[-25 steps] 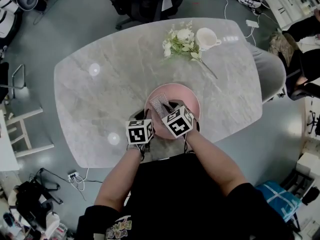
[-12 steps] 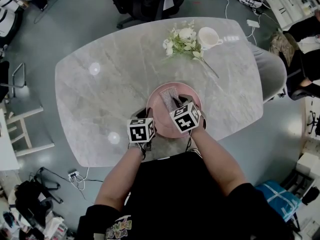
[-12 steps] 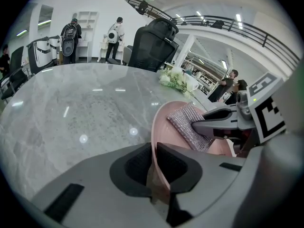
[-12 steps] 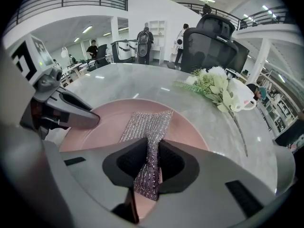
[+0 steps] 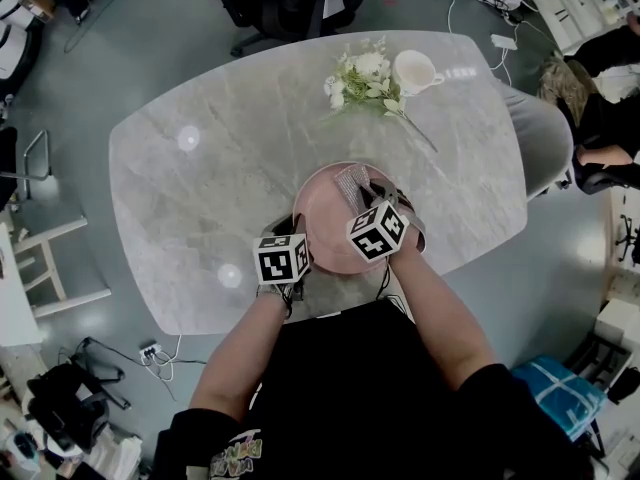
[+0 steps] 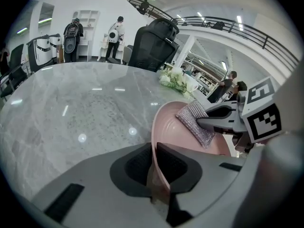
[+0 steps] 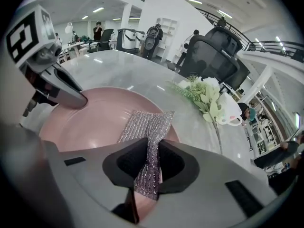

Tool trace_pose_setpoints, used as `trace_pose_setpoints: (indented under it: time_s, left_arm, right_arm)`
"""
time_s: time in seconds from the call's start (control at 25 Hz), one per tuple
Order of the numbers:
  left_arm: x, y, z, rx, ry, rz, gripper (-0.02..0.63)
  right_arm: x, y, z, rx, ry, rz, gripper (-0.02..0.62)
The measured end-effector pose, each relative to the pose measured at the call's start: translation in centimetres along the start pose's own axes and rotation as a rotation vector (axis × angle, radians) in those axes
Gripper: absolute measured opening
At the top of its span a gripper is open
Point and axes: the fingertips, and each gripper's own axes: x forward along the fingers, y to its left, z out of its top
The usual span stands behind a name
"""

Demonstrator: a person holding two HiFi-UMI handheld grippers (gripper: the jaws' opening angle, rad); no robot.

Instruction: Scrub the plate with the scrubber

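In the head view, a pink plate (image 5: 325,223) sits near the front edge of a grey table (image 5: 200,198), with flowers (image 5: 362,80) and a white cup (image 5: 412,71) farther back. The left gripper (image 5: 299,245) is at the plate's near-left rim, and the right gripper (image 5: 362,194) reaches over the plate with a silver scrubber (image 5: 352,180). In the left gripper view, its jaws are clamped on the plate's rim. In the right gripper view, its jaws pinch the scrubber, whose free end lies on the plate's inner surface.
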Motion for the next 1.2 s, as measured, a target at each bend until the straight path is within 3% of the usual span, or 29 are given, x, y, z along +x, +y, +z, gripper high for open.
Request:
trace_pose_setpoints:
  time_s: [0.56,1.2]
  left_arm:
    - [0.0,0.0,0.0,-0.005,-0.005,-0.006,0.044]
    - [-0.1,0.1,-0.1,-0.026,-0.017,-0.003,0.041]
  right_arm:
    - [-0.5,-2.7,-1.2,-0.107,0.025,-0.110,0.078]
    - [-1.7,-4.1,-2.4,-0.043,0.019,-0.139,0.080]
